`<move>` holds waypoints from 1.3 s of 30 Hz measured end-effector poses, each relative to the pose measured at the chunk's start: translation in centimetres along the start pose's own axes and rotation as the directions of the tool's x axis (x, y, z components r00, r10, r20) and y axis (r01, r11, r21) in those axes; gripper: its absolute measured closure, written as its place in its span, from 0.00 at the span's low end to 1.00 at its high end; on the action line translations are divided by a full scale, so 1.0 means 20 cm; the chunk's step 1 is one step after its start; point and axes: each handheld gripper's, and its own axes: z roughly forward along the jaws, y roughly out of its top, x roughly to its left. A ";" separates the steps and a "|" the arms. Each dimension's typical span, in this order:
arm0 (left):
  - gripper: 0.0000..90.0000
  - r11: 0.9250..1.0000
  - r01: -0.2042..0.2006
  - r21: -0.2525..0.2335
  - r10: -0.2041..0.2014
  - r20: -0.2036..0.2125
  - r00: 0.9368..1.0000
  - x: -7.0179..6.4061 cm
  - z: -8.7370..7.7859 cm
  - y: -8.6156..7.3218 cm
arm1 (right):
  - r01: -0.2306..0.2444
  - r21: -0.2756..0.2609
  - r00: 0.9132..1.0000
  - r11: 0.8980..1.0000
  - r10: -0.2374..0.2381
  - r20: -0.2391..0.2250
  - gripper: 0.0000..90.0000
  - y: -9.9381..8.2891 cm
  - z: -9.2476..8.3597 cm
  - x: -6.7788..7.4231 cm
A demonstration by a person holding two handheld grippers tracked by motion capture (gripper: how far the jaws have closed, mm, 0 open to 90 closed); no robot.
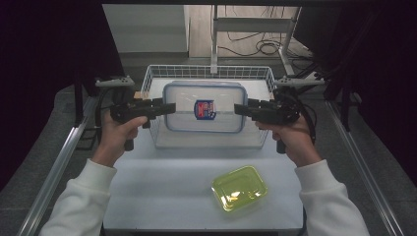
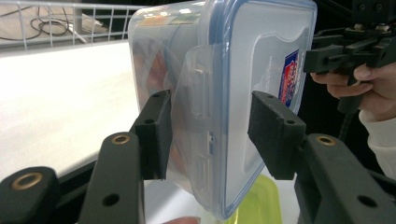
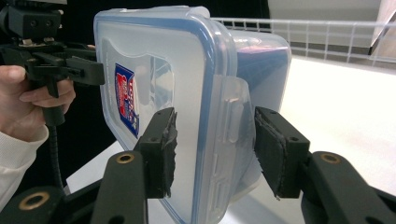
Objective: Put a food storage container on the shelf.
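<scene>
– High view first: left tongs clenched on one short end of box, right tongs clenched on the other end.

– Box held where?

– Up between both tongs, roughly level, lid upward, over wire basket at far end of worktop.

– Grip checked close up?

– Yes. Left gripper view: one pad against the clear body, the other against the blue-rimmed lid, side latch between the two. Right gripper view: same at the opposite end, pads pressing on lid and body, latch in the gap.

– Anything on the lid?

– Blue and red label, about mid-lid, facing up.

– Contents?

– Something orange-brown behind the clear wall in left gripper view. Too blurred to tell what.

– Hands?

– Left hand and right hand wrapped round the handles, white sleeves coming in from the near edge. Each hand also seen far off in the other side's gripper view, gripping its handle.

– Anything else on the worktop?

– Yellow-green tub, near the front edge, right of centre, well apart from box and basket. Touched by neither tongs.

– Basket itself?

– White wire, standing on the worktop, directly under the box.
</scene>
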 end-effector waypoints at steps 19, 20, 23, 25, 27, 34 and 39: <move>0.55 0.995 0.084 0.054 -0.083 -0.029 0.996 0.20 0.25 0.17 | -0.115 0.006 0.993 0.993 0.115 0.026 0.54 0.16 0.13 -0.30; 0.55 0.995 0.082 0.064 -0.080 -0.039 0.996 0.21 0.26 0.16 | -0.122 0.009 0.992 0.993 0.121 0.028 0.54 0.16 0.14 -0.31; 0.54 0.994 0.089 0.055 -0.087 -0.038 0.995 0.22 0.27 0.16 | -0.139 0.012 0.990 0.990 0.138 0.028 0.54 0.14 0.15 -0.34; 0.54 0.994 0.101 0.048 -0.099 -0.041 0.994 0.22 0.27 0.16 | -0.148 0.013 0.989 0.989 0.148 0.024 0.54 0.13 0.16 -0.35; 0.54 0.993 0.107 0.041 -0.104 -0.052 0.993 0.22 0.28 0.17 | -0.154 0.011 0.987 0.988 0.154 0.036 0.54 0.13 0.17 -0.36; 0.52 0.988 0.152 0.039 -0.149 -0.071 0.986 0.24 0.30 0.19 | -0.186 -0.004 0.981 0.983 0.186 0.058 0.53 0.15 0.20 -0.39; 0.44 0.987 0.152 0.053 -0.145 -0.108 0.983 0.25 0.35 0.20 | -0.160 0.018 0.978 0.987 0.155 0.141 0.57 0.16 0.23 -0.38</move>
